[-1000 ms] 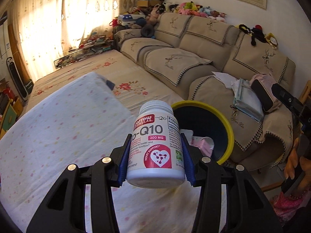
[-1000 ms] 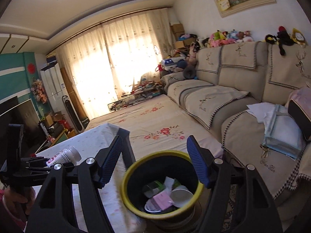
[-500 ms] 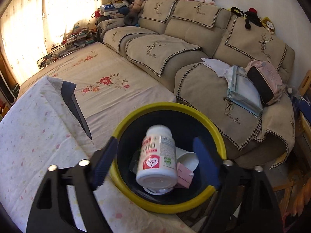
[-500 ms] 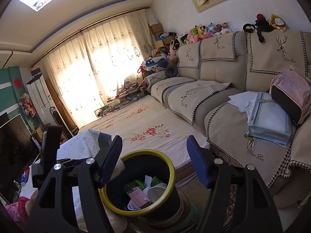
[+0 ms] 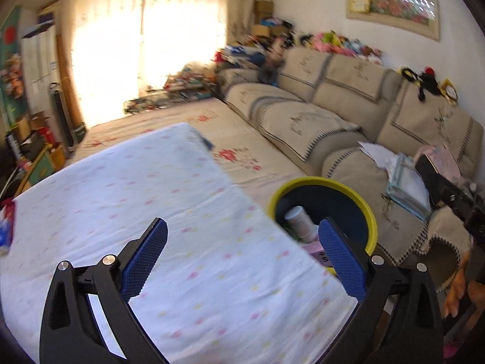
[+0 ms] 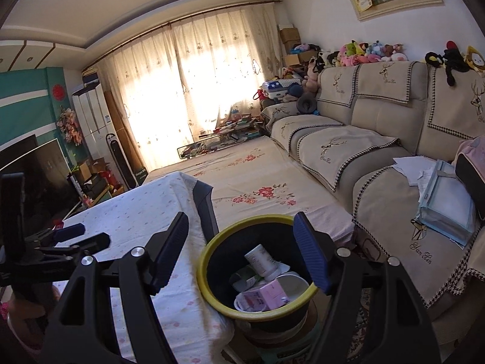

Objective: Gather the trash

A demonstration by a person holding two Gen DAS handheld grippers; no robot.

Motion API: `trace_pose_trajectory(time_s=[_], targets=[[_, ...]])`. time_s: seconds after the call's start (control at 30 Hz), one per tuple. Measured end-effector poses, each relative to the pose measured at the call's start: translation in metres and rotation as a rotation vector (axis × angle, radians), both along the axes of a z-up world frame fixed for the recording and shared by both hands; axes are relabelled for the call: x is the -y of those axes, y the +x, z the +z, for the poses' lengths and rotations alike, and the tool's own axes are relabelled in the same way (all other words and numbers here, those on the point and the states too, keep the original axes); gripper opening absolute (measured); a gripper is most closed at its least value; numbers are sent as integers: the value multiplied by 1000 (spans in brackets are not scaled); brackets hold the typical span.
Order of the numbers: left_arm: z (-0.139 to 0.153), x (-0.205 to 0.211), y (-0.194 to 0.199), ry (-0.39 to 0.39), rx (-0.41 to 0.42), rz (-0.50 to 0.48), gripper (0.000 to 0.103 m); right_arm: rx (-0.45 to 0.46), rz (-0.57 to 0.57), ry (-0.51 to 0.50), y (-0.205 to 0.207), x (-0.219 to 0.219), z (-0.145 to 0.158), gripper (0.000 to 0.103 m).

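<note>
Dropped from the left gripper (image 5: 242, 261), whose jaws have just been opening and stand empty, the supplement bottle (image 6: 262, 261) lies inside the yellow-rimmed bin (image 6: 212, 254) beside the worktop (image 5: 182, 212) edge; right gripper (image 6: 242, 254) jaws gape above the bin.

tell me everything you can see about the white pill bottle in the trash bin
The white pill bottle is a plastic-looking cylinder with a white cap and a printed label too small to read. It lies tilted inside the yellow-rimmed bin, resting on other trash beside a pink box. No gripper touches it.
</note>
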State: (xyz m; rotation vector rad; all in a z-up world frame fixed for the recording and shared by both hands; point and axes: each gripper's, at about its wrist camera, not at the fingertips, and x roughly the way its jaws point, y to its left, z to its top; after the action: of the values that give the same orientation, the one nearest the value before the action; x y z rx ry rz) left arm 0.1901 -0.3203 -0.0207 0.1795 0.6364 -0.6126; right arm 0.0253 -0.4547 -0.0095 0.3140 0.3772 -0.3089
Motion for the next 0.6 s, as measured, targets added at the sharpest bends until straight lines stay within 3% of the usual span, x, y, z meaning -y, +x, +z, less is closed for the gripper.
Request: trace_pose_trajectory(time_s=[0.17,0.33,0.6], targets=[[17,-84,-33,-47,74,167,98,-12,73,-41,6,-37,5,72],[33,-151,-66,-32,149,333,98,-2,120,-76,1,-63,14,77],[47,-226,-110,-81,169,488,98,24,145,-126,-23,-87,31,84]])
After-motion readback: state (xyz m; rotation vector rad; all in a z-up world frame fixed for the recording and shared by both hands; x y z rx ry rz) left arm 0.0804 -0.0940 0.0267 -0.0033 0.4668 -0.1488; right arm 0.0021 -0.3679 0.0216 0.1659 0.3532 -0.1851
